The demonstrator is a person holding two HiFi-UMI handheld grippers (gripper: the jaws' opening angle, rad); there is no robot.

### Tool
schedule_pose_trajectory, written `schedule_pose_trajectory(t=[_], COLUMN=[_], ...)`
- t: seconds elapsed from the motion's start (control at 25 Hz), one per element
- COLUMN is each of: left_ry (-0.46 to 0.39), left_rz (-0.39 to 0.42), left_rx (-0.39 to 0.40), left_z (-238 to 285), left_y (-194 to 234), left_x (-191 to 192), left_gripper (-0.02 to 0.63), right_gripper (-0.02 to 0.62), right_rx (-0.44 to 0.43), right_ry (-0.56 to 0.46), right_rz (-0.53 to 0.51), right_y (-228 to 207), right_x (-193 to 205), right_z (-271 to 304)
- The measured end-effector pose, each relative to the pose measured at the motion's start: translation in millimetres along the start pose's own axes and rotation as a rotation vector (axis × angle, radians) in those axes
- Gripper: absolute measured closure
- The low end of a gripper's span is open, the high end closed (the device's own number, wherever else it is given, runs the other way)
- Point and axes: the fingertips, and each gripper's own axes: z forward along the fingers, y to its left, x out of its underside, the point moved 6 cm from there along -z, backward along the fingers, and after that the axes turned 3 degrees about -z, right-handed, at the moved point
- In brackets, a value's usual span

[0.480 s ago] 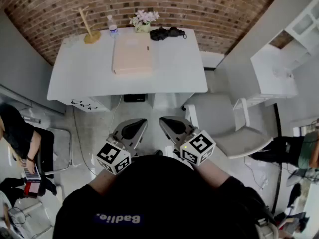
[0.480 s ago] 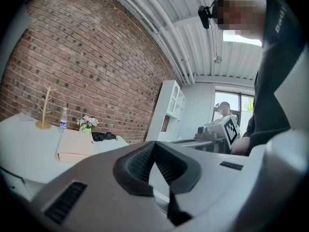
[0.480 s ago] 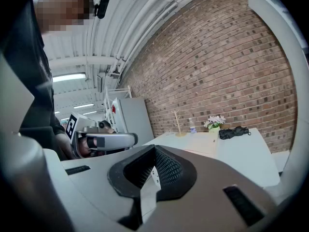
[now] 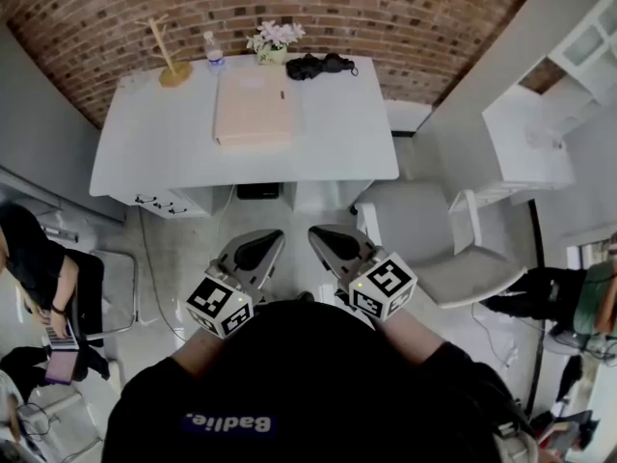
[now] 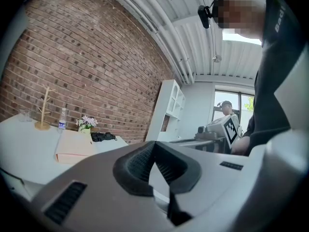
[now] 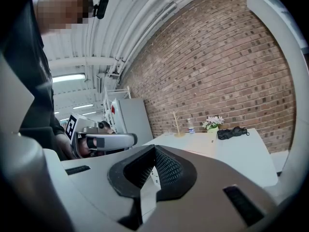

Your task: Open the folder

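So the pinkish folder [image 4: 254, 107] is lying flat and closed on the far half of the white bench [image 4: 337, 133], right by a little pot of flowers [image 4: 277, 37] and a water bottle [image 4: 214, 50]. The left tool [image 4: 256, 249] is pressed together on nothing. The right tool [image 4: 330, 243] is the same, closed and empty. Both hang well short of the bench.

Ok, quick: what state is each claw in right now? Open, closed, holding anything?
Left claw: closed, holding nothing.
Right claw: closed, holding nothing.
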Motion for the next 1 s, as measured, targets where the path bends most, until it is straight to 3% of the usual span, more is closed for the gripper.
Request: schedule_pose_trajectory(t=[0.56,0.8,1.0], left_ry=[0.002,0.002,-0.007], left_rz=[0.018,0.034,0.063], left_rx=[-0.062,-0.072,-0.043], left_z=[4,4,15], left_y=[-7,20,58], left_x=[3,0,-13], left_gripper=[0.603,0.603,0.603], right_gripper=[0.568,0.568,0.568], right_rx=[-0.045,-0.048,-0.002], right_ry=[-0.021,-0.039,-0.058], right_rz=[0.037,0.031,0.033], right_y=[-12,-18,-33], right_x=[13,6,-7], right_z=[-9,11,33])
